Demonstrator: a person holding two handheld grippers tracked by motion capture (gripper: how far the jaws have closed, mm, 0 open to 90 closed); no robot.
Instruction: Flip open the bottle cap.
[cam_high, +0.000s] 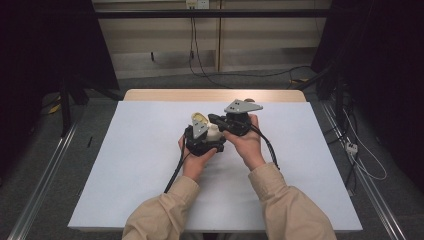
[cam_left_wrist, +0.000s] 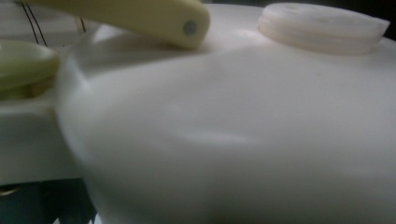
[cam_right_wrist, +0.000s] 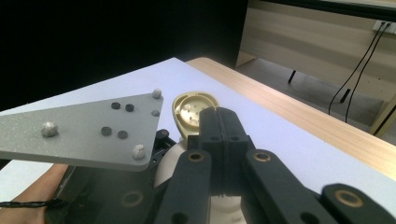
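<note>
A white plastic container (cam_high: 215, 133) sits between the two grippers at the table's middle. Its cream-yellow lid (cam_high: 199, 118) stands flipped open. In the left gripper view the container's body (cam_left_wrist: 233, 140) is pressed close to the camera, with the cream lid (cam_left_wrist: 140, 16) above it and a round ribbed cap (cam_left_wrist: 322, 25) at the top right. My left gripper (cam_high: 202, 143) is against the container, its jaws hidden. My right gripper (cam_right_wrist: 218, 112) is shut, pads together, over the white body (cam_right_wrist: 224, 205), with its tips at the rim of the open lid (cam_right_wrist: 189, 109).
A white sheet covers the table (cam_high: 150, 165); bare wood shows along the far edge (cam_high: 215, 95). Cables trail from both grippers toward the person. The left gripper's grey three-cornered plate (cam_right_wrist: 93, 130) lies close beside the right jaws. Dark curtains and floor cables surround the table.
</note>
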